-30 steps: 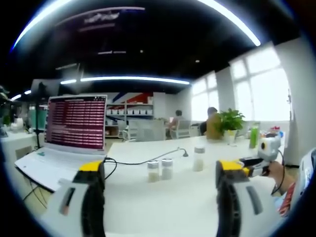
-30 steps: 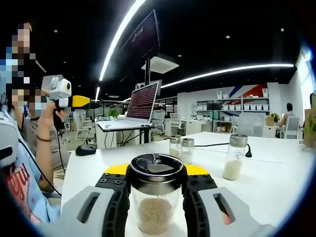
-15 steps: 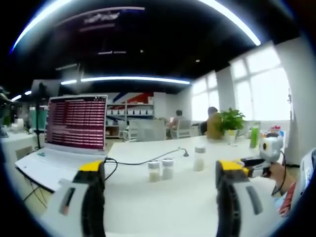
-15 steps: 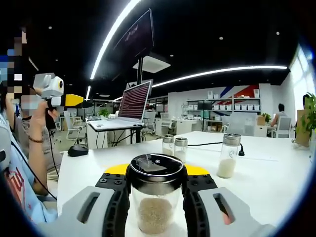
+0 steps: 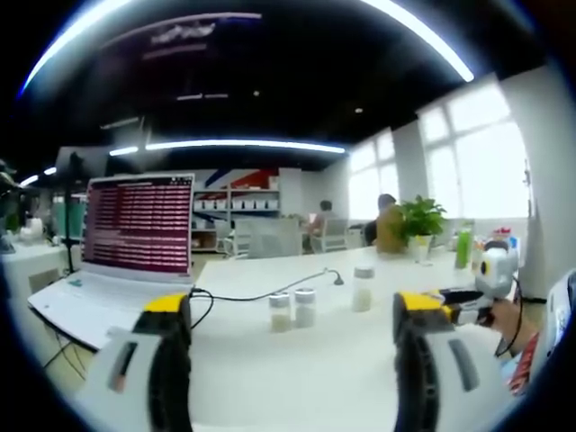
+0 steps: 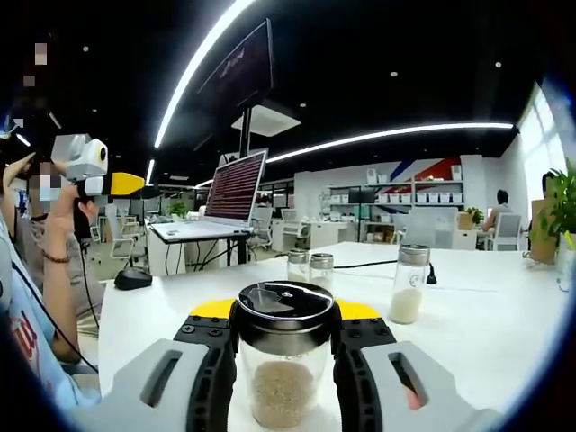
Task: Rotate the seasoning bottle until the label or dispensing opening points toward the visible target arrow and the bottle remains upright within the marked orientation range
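My right gripper (image 6: pixel 285 360) is shut on a clear seasoning bottle (image 6: pixel 283 369) with a black and chrome lid and pale grains inside; it stands upright between the jaws, over the white table (image 6: pixel 486 333). Beyond it stand two small shakers (image 6: pixel 309 266) and a taller bottle (image 6: pixel 408 283) holding white powder. In the left gripper view my left gripper (image 5: pixel 288 333) is open with nothing between its fingers, held above the table; the small shakers (image 5: pixel 292 309) and the taller bottle (image 5: pixel 362 289) stand ahead of it. The right gripper (image 5: pixel 472 292) shows at the right edge, in a hand.
An open laptop (image 5: pixel 135 234) sits at the table's left, with a black cable (image 5: pixel 270 292) running across the top. A black mouse (image 6: pixel 132 279) lies near the table edge. A potted plant (image 5: pixel 418 220) and seated people (image 5: pixel 389 225) are farther back. The left gripper (image 6: pixel 99 171) is raised in a hand.
The right gripper view has swung slightly, so the laptop, shakers and tall bottle shifted left in it. The bottle stays gripped. The left gripper view is almost unchanged.
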{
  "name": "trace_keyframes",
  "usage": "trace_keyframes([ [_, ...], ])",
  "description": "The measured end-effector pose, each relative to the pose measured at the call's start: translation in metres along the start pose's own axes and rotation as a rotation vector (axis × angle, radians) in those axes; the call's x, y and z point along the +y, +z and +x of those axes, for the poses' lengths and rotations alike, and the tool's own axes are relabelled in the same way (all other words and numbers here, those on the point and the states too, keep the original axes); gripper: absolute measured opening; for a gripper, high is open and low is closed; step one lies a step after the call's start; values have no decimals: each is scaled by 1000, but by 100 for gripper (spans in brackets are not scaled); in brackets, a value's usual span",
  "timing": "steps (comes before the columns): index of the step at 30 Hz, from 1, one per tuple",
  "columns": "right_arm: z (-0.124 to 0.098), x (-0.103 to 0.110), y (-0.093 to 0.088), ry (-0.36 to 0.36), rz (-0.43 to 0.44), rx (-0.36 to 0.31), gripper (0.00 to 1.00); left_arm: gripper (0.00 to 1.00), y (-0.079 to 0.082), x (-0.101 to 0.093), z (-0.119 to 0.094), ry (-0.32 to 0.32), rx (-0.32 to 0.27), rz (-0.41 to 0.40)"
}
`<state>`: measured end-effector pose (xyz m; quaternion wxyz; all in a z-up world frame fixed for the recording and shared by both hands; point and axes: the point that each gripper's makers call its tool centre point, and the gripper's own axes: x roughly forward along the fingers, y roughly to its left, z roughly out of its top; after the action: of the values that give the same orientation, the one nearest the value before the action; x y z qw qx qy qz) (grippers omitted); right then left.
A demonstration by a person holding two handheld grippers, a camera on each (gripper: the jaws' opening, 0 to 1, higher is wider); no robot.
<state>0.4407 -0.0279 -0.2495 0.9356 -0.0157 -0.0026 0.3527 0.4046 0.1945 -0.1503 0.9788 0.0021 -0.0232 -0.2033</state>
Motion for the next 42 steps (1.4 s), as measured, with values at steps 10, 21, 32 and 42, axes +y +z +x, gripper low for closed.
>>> trace_keyframes([
  [10, 2, -1, 0, -39, 2, -3, 40, 99, -1, 1, 1, 2, 3, -1],
  [21, 4, -2, 1, -100, -3, -19, 40, 98, -1, 3, 1, 1, 3, 2],
  [32, 3, -3, 1, -122, 5, -30, 40, 98, 0, 4, 1, 2, 3, 0],
  [42, -3, -12, 5, -113, 25, -16, 59, 98, -4, 2, 2, 4, 8, 0],
])
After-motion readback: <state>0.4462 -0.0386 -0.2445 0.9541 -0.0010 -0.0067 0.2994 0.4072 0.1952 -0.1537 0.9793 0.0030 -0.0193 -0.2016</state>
